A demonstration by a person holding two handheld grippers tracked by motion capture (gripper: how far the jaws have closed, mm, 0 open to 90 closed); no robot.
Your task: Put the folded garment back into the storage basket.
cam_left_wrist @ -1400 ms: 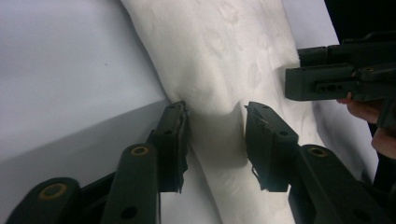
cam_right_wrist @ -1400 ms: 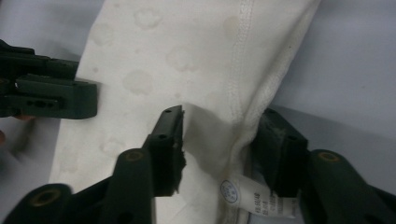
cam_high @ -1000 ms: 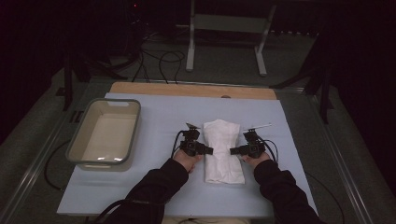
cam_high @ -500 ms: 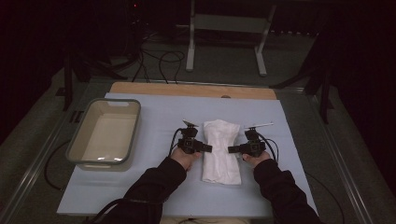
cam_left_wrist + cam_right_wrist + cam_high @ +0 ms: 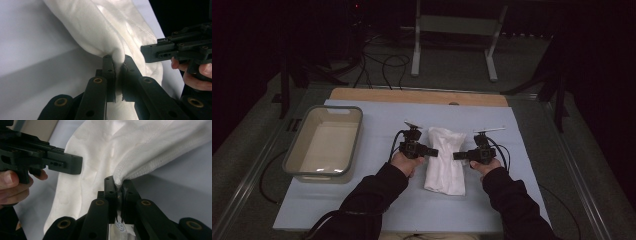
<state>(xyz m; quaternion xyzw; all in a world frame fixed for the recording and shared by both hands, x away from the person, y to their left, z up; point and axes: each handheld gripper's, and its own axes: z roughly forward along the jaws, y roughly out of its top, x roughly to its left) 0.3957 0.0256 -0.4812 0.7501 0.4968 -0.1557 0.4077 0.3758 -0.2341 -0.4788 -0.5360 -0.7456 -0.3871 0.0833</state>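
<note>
Left claw [image 5: 118, 65] clamped on a fold of the folded white cloth [image 5: 443, 159], at the cloth's 9 o'clock edge; right claw [image 5: 119, 187] clamped on its stitched hem at 3 o'clock; cloth lies mid pale blue surface [image 5: 377, 205]; beige rectangular plastic tub [image 5: 324, 142] well apart at 9 o'clock.

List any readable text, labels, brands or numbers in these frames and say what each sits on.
No text can be read.
A small white tag with a blue round mark, on the white cloth between the right gripper's jaws: too small and blurred to read.
The left gripper, the grey bin and the table cover carry no visible lettering.
</note>
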